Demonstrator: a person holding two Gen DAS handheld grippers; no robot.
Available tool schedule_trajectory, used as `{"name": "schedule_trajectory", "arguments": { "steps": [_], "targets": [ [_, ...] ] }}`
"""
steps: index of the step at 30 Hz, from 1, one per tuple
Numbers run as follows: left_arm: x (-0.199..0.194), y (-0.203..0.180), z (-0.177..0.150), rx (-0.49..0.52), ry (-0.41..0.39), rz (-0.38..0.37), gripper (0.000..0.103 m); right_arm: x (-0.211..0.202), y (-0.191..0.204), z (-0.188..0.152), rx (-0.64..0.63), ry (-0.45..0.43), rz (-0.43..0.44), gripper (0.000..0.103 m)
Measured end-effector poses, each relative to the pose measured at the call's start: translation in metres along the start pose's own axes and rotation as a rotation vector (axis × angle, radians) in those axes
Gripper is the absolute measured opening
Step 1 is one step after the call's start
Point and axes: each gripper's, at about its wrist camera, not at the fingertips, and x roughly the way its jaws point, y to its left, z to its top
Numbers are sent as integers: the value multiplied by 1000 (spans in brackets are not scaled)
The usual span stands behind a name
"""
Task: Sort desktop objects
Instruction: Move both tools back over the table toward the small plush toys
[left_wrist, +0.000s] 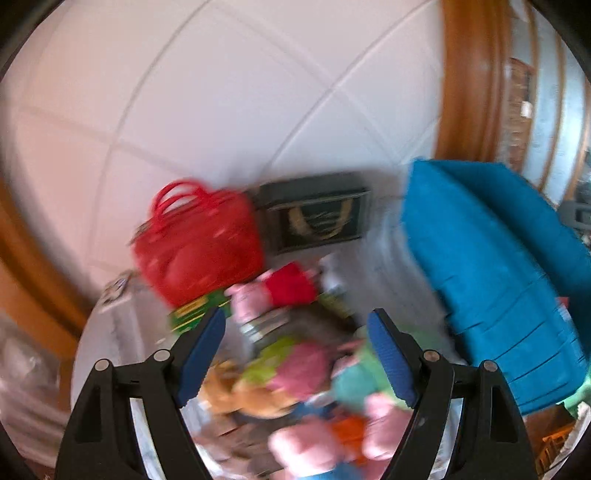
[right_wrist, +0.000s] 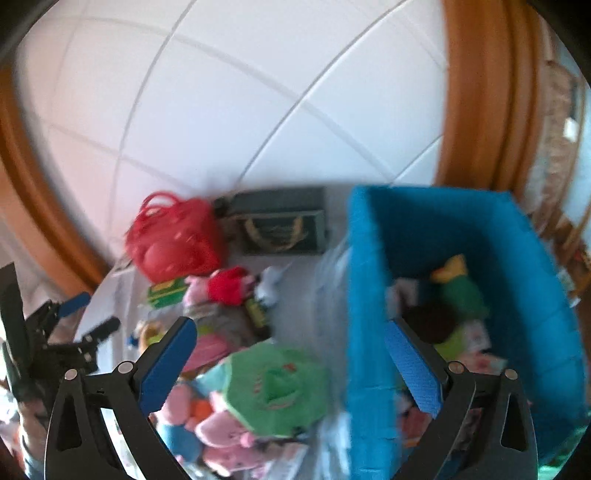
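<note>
Left claw (left_wrist: 297, 354) is spread wide with nothing between its blue pads (left_wrist: 201, 356) — it hangs over a jumble of soft toys (left_wrist: 295, 373) on the tabletop (left_wrist: 373, 266), pink, orange and green all smeared by blur. Right claw (right_wrist: 291, 363) is gaping too, empty, one pad over the toy pile, the other (right_wrist: 415, 369) in front of the blue fabric bin (right_wrist: 365, 295).

Here the views part. The right wrist camera looks straight down into the bin: a green plush with a yellow top (right_wrist: 458, 291), something dark and round (right_wrist: 430, 321) and a few pale pieces lie inside. The left camera catches only the bin's outer wall, off to the right, contents hidden. The right camera also picks up the left claw itself at the far left edge, and a big green plush with red marks (right_wrist: 273, 387) sitting near the front of the pile just beside the bin.

Both views share the back row — a red handbag (left_wrist: 199, 240) with looped handles, and next to it a dark box (left_wrist: 317, 214) with a gold crest on its face. Any lettering there is too blurred to read. A green-and-yellow packet (left_wrist: 192, 314) under the bag is no clearer. White tiled floor (left_wrist: 221, 92) beyond.
</note>
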Motion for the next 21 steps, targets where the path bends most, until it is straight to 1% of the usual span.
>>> {"name": "schedule_trajectory", "arguments": {
  "steps": [1, 4, 6, 9, 13, 15, 17, 21],
  "targets": [
    [3, 21, -8, -11, 13, 17, 79, 11, 8, -4, -1, 13, 17, 103],
    [14, 68, -27, -39, 44, 55, 79, 51, 27, -13, 4, 68, 57, 103],
    [23, 92, -40, -62, 72, 81, 79, 70, 37, -20, 0, 96, 60, 103],
    [47, 131, -60, -110, 132, 110, 79, 102, 50, -27, -13, 138, 66, 103],
    [92, 179, -93, -204, 213, 139, 79, 148, 61, -37, -7, 193, 67, 103],
    [115, 194, -107, -238, 252, 153, 79, 172, 63, -38, 1, 223, 74, 103],
    [146, 210, -122, -273, 299, 155, 79, 198, 64, -39, 10, 256, 77, 103],
    [199, 230, -142, -299, 375, 170, 79, 253, 63, -36, 26, 320, 63, 103]
  ]
}}
